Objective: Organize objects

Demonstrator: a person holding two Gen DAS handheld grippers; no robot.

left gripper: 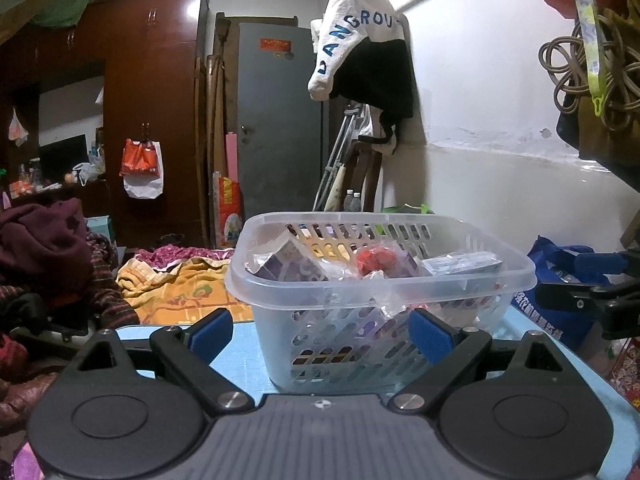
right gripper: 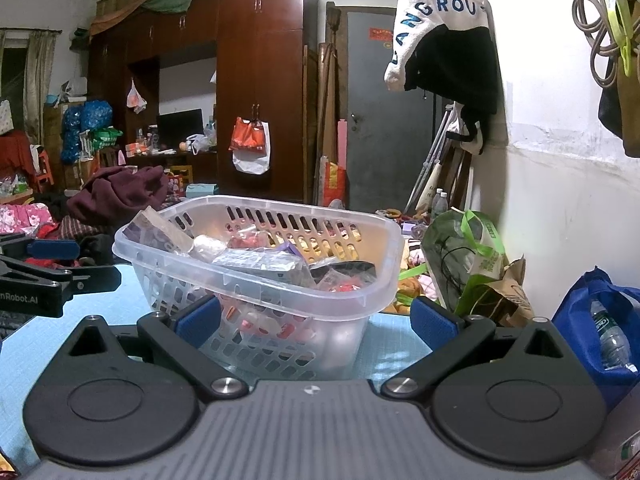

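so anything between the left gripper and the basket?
Nothing: only bare blue tabletop between the left gripper and the basket, per left wrist view.

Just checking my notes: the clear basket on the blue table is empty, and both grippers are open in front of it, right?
Not quite. The basket isn't empty: it holds packets and small red items, as both wrist views show. The rest stands: it sits on the blue table, and the left gripper and right gripper are open in front of it.
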